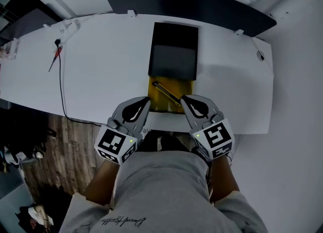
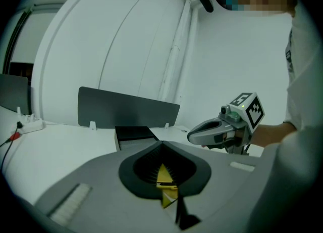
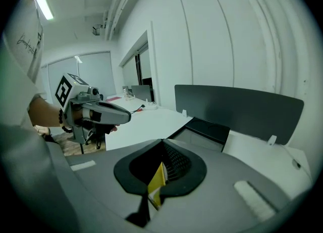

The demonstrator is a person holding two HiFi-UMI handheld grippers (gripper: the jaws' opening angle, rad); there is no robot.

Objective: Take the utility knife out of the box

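On the white table (image 1: 101, 80) lies a black box (image 1: 173, 50), with a yellow tray (image 1: 160, 103) showing at its near end. A slim utility knife (image 1: 166, 93) lies slantwise on the yellow. My left gripper (image 1: 146, 103) sits at the tray's near left corner and my right gripper (image 1: 184, 99) at its near right corner, both with jaws together. In the left gripper view the shut gripper (image 2: 162, 143) shows a sliver of yellow tray (image 2: 165, 179) through its gap. The right gripper view shows the same yellow (image 3: 156, 180) behind the shut right gripper (image 3: 162, 140). Whether either touches the tray is hidden.
A dark partition panel (image 1: 192, 2) stands along the table's far edge. A power strip (image 1: 68, 26) with a black cable (image 1: 61, 83) and a red-tipped tool (image 1: 56, 55) lie at the far left. The table's near edge (image 1: 166, 121) runs just before the person's lap.
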